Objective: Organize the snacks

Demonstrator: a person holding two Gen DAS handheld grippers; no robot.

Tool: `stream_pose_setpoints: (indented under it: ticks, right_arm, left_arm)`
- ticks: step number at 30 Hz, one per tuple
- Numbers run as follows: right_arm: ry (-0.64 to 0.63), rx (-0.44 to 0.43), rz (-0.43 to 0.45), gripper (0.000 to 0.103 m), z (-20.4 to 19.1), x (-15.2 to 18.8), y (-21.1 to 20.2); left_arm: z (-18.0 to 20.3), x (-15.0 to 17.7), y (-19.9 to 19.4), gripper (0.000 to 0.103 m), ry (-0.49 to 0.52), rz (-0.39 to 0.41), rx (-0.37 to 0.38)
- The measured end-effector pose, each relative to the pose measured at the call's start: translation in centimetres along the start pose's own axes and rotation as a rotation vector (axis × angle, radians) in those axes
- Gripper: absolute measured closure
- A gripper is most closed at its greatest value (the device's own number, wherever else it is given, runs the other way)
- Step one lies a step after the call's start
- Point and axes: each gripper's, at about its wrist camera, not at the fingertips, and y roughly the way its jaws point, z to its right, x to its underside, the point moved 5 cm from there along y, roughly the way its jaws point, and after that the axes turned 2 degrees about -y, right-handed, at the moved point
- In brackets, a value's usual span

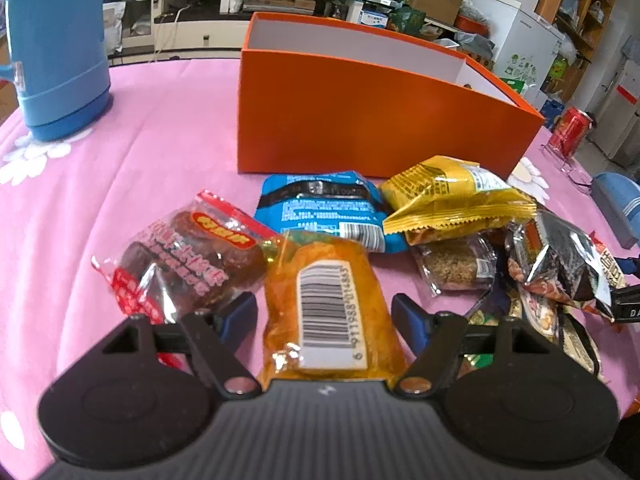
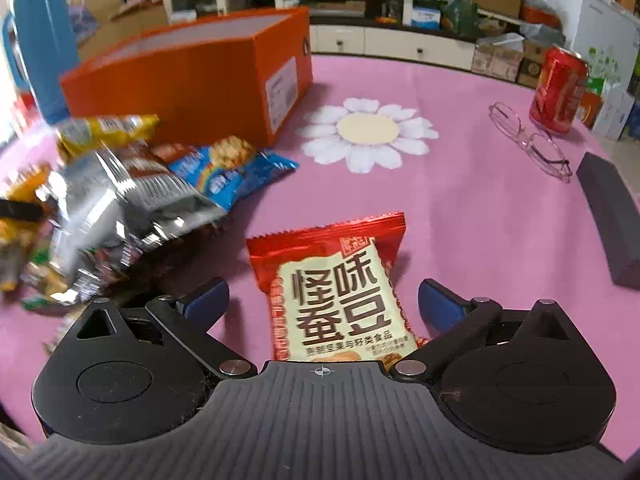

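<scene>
Because the orange box (image 1: 360, 120) stands open-topped at the back of the pink-clothed counter (image 1: 120, 184), we read it as the place the snacks are meant to end up, and none of them is inside it as far as we can see. Starting at the left, the blue jug (image 1: 56, 52) sits well apart from the work, out of the way. Next comes the clear packet of dark cakes (image 1: 188, 256), lying flat just beside our left hand-held gripper (image 1: 324, 316). That gripper stands partly open, its blue pads either side of the orange packet with the barcode (image 1: 328, 304) and not pressing on it, so we judge the packet is lined up for a pick, not gripped. Behind it lie the blue packet (image 1: 320, 208) and the yellow packet (image 1: 448, 196), heaped loosely in front of the box, with the silver packet (image 1: 560, 260) further right. Our right hand-held gripper (image 2: 324, 300) is spread wide around the red-and-cream packet (image 2: 340, 292), which rests on the cloth clear of both pads, away from the heap. The red can (image 2: 558, 90) and the glasses (image 2: 532, 144) stay at the far right.
</scene>
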Motion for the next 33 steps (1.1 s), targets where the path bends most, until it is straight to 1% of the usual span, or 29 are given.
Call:
stream_pose_setpoints:
  ticks: [1,2,3,4,5,7,9,11,14,17,19,21,23,24,25,26,27,28,30,31,32,33]
  right_arm:
    - [-0.003,0.008,0.002,0.021,0.1,-0.1,0.5]
    - [0.014,-0.001,0.008,0.023,0.3,-0.1,0.5]
    - [0.038,0.003,0.021,0.043,0.6,-0.1,0.3]
    - [0.043,0.007,0.031,0.060,0.7,-0.1,-0.1]
    - [0.057,0.010,0.035,0.060,1.0,-0.1,-0.4]
    - [0.110,-0.009,0.041,0.072,1.5,0.2,-1.0]
    - [0.162,-0.020,0.066,0.074,2.0,0.2,-1.6]
    - [0.208,-0.037,0.096,0.075,2.6,0.0,-2.2]
    - [0.253,-0.038,0.127,0.076,3.1,-0.3,-2.6]
    - [0.276,-0.027,0.142,0.076,3.2,-0.7,-2.7]
    - [0.284,-0.023,0.155,0.076,3.0,-1.1,-2.6]
    - [0.281,-0.008,0.136,0.076,2.9,-1.3,-1.9]
    - [0.270,0.020,0.099,0.070,2.8,-1.3,-0.8]
    - [0.258,0.033,0.079,0.062,2.8,-1.3,-0.4]
    - [0.250,0.037,0.052,0.049,2.8,-1.0,0.0]
    - [0.249,0.042,0.048,0.043,2.7,-0.6,-0.1]
    - [0.254,0.049,0.043,0.033,2.7,-0.4,-0.3]
    - [0.261,0.048,0.040,0.029,2.7,0.0,-0.6]
    - [0.265,0.044,0.046,0.028,2.5,0.8,-1.0]
    - [0.242,0.057,0.047,0.029,2.2,1.0,-1.0]
    - [0.213,0.073,0.043,0.032,2.0,1.0,-0.9]
    - [0.181,0.099,0.042,0.038,1.7,1.0,-0.7]
  left_arm:
    - [0.0,0.0,0.0,0.029,-0.004,0.002,-0.005]
    - [0.0,-0.1,0.0,0.041,-0.007,0.005,-0.009]
    - [0.0,-0.1,-0.1,0.052,-0.002,0.010,-0.018]
    - [-0.2,-0.1,-0.2,0.052,-0.007,0.011,-0.015]
    - [-0.5,-0.1,-0.4,0.053,-0.024,0.015,-0.008]
    - [-1.2,-0.2,-0.9,0.053,-0.067,0.024,0.011]
    - [-1.6,-0.4,-1.7,0.054,-0.088,0.048,0.010]
    - [-1.7,-0.8,-2.7,0.054,-0.094,0.080,0.017]
    - [-1.9,-1.2,-3.7,0.054,-0.115,0.111,0.022]
    - [-2.1,-1.4,-3.9,0.054,-0.134,0.122,0.027]
    - [-2.0,-1.3,-3.5,0.054,-0.129,0.115,0.015]
    - [-1.9,-1.1,-2.8,0.054,-0.121,0.099,0.008]
    - [-1.8,-0.8,-1.9,0.054,-0.118,0.067,0.012]
    - [-1.7,-0.6,-1.5,0.053,-0.115,0.055,0.015]
    - [-1.7,-0.4,-1.3,0.052,-0.113,0.047,0.016]
    - [-1.6,-0.3,-1.0,0.051,-0.108,0.042,0.015]
    - [-1.6,-0.2,-0.9,0.050,-0.102,0.039,0.012]
    - [-1.6,-0.1,-0.7,0.048,-0.095,0.034,0.009]
    - [-1.5,0.1,-0.7,0.048,-0.077,0.037,0.002]
    - [-1.4,0.1,-0.7,0.048,-0.068,0.039,-0.003]
    - [-1.3,0.1,-0.6,0.048,-0.061,0.042,-0.008]
    - [-1.3,0.1,-0.6,0.055,-0.058,0.041,-0.011]
